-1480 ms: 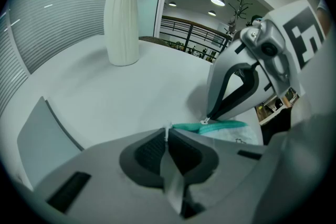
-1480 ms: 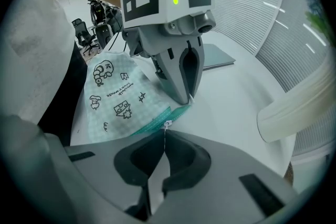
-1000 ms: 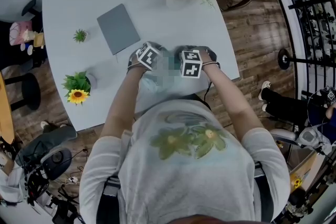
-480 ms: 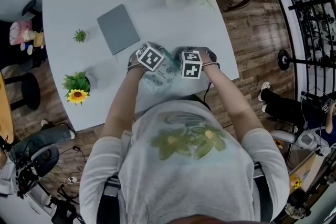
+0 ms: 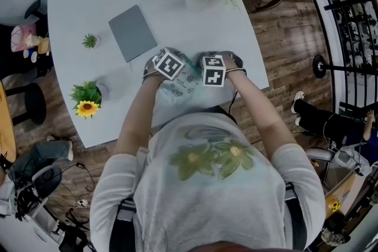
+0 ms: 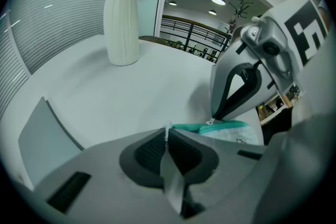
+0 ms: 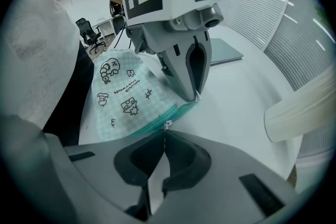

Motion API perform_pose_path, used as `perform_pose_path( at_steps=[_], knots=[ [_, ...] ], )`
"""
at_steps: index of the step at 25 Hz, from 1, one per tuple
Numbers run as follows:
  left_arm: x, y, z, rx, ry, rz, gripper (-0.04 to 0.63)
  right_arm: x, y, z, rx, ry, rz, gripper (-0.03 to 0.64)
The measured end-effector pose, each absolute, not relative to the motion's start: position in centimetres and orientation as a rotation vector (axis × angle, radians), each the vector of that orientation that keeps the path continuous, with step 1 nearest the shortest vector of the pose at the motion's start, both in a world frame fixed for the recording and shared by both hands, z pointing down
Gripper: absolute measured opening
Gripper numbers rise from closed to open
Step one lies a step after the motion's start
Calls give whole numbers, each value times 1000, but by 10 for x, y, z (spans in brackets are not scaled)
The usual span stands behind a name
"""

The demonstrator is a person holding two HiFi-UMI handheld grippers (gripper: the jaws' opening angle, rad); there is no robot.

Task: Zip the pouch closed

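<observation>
Pouch [image 5: 184, 88] lies at the table's [image 5: 195, 20] near edge, between my two grippers, its teal zip [image 7: 157, 119] facing away from me. My left gripper [image 6: 168, 138] is clamped on the pouch's end, a thin strip pinched between its pads. My right gripper [image 7: 166, 132] is clenched on the zipper pull [image 7: 167, 124].

Head camera is looking steeply down; left hand-held gripper [image 6: 167, 139] and right hand-held gripper [image 7: 165, 134] cameras are closely facing each other, sharing the pouch [image 7: 123, 92].
</observation>
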State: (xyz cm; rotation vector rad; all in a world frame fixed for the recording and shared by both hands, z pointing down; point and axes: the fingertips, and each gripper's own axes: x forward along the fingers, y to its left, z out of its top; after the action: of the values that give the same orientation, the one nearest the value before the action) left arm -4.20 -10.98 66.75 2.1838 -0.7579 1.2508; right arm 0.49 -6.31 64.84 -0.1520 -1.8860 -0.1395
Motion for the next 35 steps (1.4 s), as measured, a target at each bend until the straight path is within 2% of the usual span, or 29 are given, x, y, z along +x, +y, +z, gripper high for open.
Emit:
perform_pose_path(
  at_steps=[35],
  knots=[
    [-42,-110,667,2180,-767,1240,25,19,-50,652,-215,-1844,-68,17]
  ],
)
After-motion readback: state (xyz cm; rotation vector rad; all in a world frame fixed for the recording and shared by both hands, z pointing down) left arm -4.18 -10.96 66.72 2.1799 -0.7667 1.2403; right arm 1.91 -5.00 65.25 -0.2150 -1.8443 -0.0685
